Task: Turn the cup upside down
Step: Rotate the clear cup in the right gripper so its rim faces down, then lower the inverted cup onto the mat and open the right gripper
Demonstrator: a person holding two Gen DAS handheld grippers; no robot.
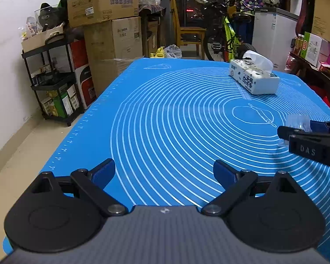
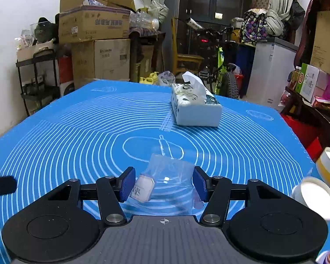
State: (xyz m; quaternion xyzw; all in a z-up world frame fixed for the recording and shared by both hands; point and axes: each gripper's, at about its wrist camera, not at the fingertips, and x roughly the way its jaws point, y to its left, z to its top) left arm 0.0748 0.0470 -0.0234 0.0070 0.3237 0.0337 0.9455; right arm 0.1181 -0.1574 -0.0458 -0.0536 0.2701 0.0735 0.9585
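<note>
My right gripper point(image 2: 164, 183) had its blue pads on either side of the clear plastic cup point(image 2: 167, 182), which lay tilted on the blue mat point(image 2: 77, 132); whether they truly pinched it I could not tell. My left gripper point(image 1: 164, 172) gaped wide over bare mat, empty. The tissue box point(image 2: 195, 107) sat at twelve o'clock beyond the cup.
</note>
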